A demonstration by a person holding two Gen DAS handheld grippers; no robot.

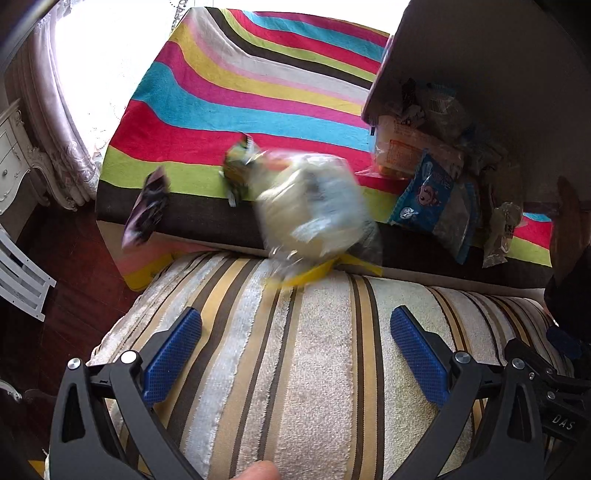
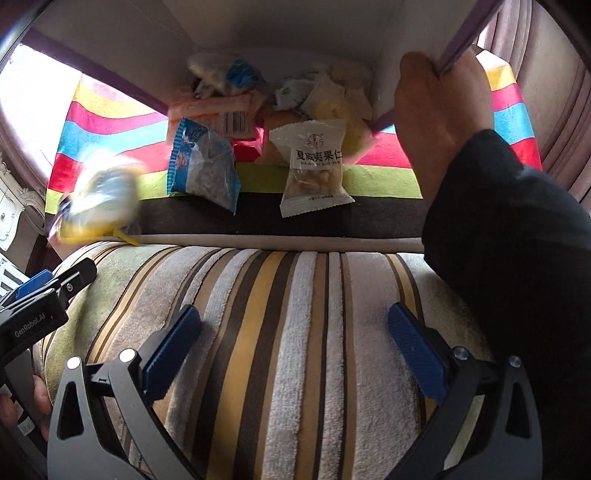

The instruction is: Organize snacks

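Observation:
A blurred clear bag of snacks point(image 1: 314, 206) is in motion at the near edge of the rainbow-striped blanket point(image 1: 221, 92); it also shows as a blurred bag point(image 2: 99, 195) in the right wrist view. A box point(image 2: 258, 22) lies tipped on its side, and a hand point(image 2: 439, 110) grips its purple rim. Packets spill from it: a blue packet point(image 2: 203, 166), a white nut packet point(image 2: 314, 166) and several more behind. A dark purple packet point(image 1: 146, 206) and a green packet point(image 1: 238, 166) lie left of the bag. My left gripper point(image 1: 295, 354) and right gripper point(image 2: 295, 350) both stand open and hold nothing, over a striped cushion point(image 2: 295, 369).
A white carved cabinet point(image 1: 11, 155) and a curtain point(image 1: 55, 110) stand at the left by a bright window. A white slatted frame point(image 1: 18, 273) sits on the dark wood floor point(image 1: 74, 277). A dark sleeve point(image 2: 517, 258) fills the right side.

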